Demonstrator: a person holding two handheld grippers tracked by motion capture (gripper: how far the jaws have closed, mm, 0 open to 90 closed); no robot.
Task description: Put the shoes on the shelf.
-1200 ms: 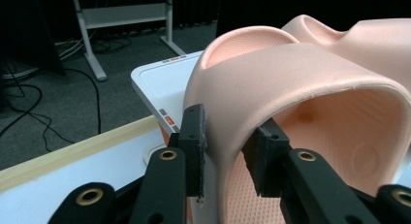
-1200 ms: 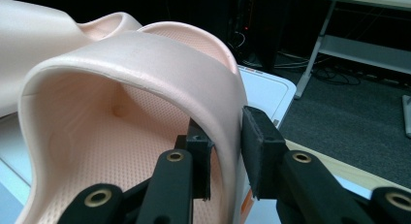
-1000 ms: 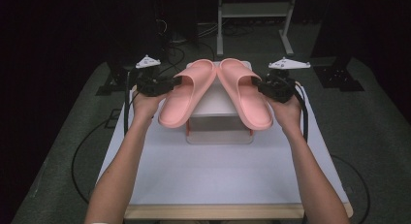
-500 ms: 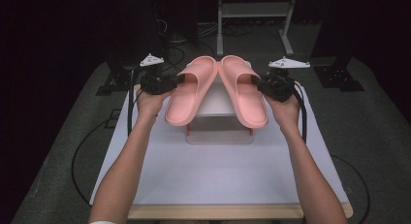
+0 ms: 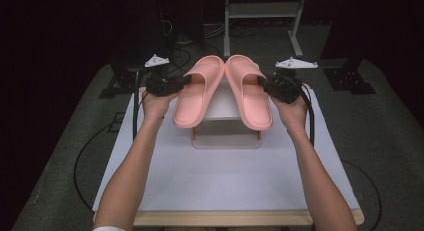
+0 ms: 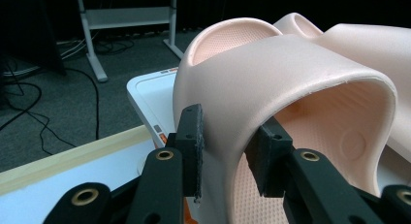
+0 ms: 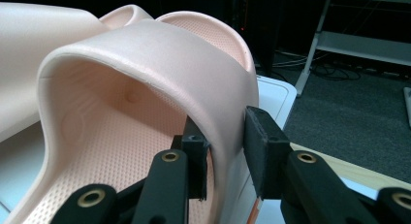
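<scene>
Both slippers are picked up and held over the white box (image 5: 226,133); setting them down is prob. what's left. Left gripper (image 5: 176,84) clamps the strap of the left slipper (image 5: 197,91); right gripper (image 5: 265,84) pinches the right slipper (image 5: 247,91) strap, toes nearly touching. Count: 2 slippers, 2 grippers, 1 box on the table (image 5: 225,181). Box contents hard to see.

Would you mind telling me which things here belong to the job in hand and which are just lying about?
In the job:
- left slipper, clamped by the left hand-held gripper
- right slipper, clamped by the right hand-held gripper
- white box beneath them

Lying about:
- metal stand
- floor cables
</scene>
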